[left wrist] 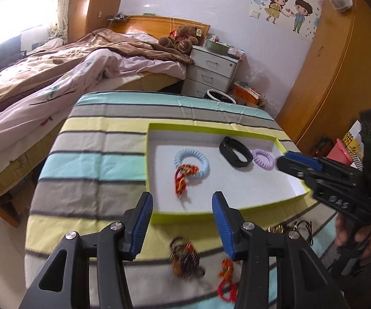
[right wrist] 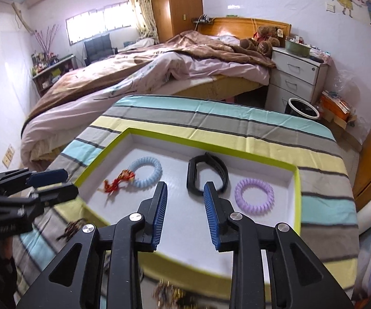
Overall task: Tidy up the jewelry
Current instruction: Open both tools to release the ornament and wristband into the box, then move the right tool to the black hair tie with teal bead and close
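A shallow white cardboard tray with a lime-green rim [right wrist: 297,180] lies on the counter, which is covered by a striped cloth of teal, grey and yellow [left wrist: 102,139]. Inside it sit four pieces: a pale blue spiral coil bracelet [right wrist: 146,175], a red and gold braided cord bracelet [right wrist: 117,181] touching the blue coil's near edge, a black rubber wristband [right wrist: 207,175] and a lilac spiral coil bracelet [right wrist: 253,195] just beside the band.

Still outside the tray, on the cloth near its front rim, lie a dark brown beaded bracelet [left wrist: 184,260], a red knotted cord piece [left wrist: 226,280] and, further right, some gold and thin black items too blurred to name.

The left tongs [left wrist: 182,219] hang open and empty above the front rim, with the loose pieces just below them. The right tongs [right wrist: 185,213] are also open and empty, over the tray floor near the black band.

Judging from this, the loose pieces come next. The beaded bracelet and red cord lie close together, so a careless pinch could catch both, or snag the cloth and drag it. A low pass over the rim could also nudge the light tray and scatter what is already sorted.
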`<state>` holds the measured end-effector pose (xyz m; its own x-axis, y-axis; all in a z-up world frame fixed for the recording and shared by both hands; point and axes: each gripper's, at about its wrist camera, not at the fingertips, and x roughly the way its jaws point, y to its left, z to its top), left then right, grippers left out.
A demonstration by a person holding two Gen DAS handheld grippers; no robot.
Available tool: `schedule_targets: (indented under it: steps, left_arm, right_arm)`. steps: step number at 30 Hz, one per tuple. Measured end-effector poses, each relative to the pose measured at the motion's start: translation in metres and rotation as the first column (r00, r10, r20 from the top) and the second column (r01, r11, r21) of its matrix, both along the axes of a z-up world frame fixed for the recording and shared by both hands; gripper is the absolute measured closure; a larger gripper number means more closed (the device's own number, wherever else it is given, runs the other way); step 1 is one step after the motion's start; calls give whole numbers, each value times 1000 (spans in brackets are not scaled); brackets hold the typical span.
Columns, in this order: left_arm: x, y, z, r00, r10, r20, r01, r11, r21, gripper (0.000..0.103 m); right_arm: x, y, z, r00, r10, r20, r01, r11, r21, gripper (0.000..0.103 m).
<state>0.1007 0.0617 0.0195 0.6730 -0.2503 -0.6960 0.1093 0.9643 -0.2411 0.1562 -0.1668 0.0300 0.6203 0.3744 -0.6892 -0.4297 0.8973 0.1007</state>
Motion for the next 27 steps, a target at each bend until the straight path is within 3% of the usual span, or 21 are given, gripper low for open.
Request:
schedule_targets:
  steps: [9,13,22,27]
  left_arm:
    - [-40,20,-7,999,40,9,-39,999,-36,55]
    - [-49,25,-13,999,48,1,-48,998,-50,55]
    - [-54,25,-31,998,45,-49,-47,997,-57,55]
    - [-53,25,-37,996,49,-70,-53,997,-61,55]
  right_arm:
    - [-49,-52,-14,995,-88,-36,90,995,48,72]
    - [-62,-67,-30,991,-120,-65,120,993,0,72]
    - [-70,-80,-49,989,-84,-118,86,996,19,72]
    - [-63,-72,-57,989,-62,-133,59,998,-25,72]
